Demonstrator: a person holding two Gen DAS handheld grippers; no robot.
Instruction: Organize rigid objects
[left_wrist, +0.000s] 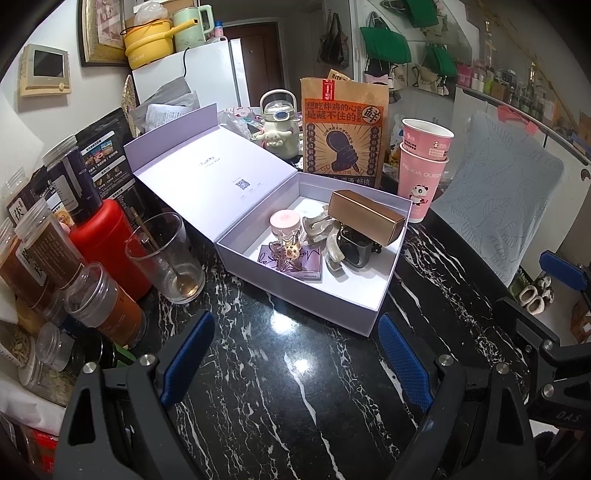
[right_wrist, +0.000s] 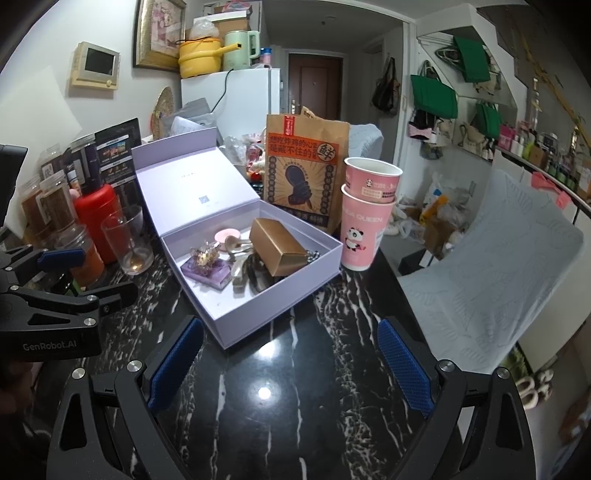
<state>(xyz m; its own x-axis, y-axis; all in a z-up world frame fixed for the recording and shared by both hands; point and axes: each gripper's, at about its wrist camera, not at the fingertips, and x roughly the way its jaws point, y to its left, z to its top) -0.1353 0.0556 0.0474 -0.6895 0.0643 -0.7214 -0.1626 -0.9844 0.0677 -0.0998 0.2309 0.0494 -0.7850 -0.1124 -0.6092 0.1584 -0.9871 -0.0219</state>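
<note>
Box (left_wrist: 373, 317): a lilac cardboard gift box on the black marble table (left_wrist: 295, 406), its hinged lid (left_wrist: 207, 162) thrown back to the left; light, stiff-walled, likely to slide on the polished stone. Take it by two opposite walls, or close the lid by its free edge.
Gold carton (left_wrist: 364, 216): a long gold-coloured pack lying tilted at the back right of the box, resting across the dark case and the right wall; probably light, with flat parallel sides that suit a grip across its narrow width.
Dark case (left_wrist: 356, 251): a glossy black rounded thing beneath the carton, partly hidden; smooth and probably slippery.
Hair clips (left_wrist: 321, 229): pale, pearly claw shapes in the middle of the box, hard but brittle; I cannot tell how many there are.
Purple card (left_wrist: 291, 264): a flat lilac piece on the box floor at front left; thin, so hard to pinch from above.
Glass ornament (left_wrist: 286, 253): small, clear, with a gold centre, standing on the card; fragile, take gently.
Pink jar (left_wrist: 284, 221): a small round lidded pot behind the ornament; stiff, easy across its sides.
Left gripper (left_wrist: 295, 358): spread wide and empty, above bare table just before the box.
Right gripper (right_wrist: 290, 365): likewise wide and empty, near the box's front corner.
</note>
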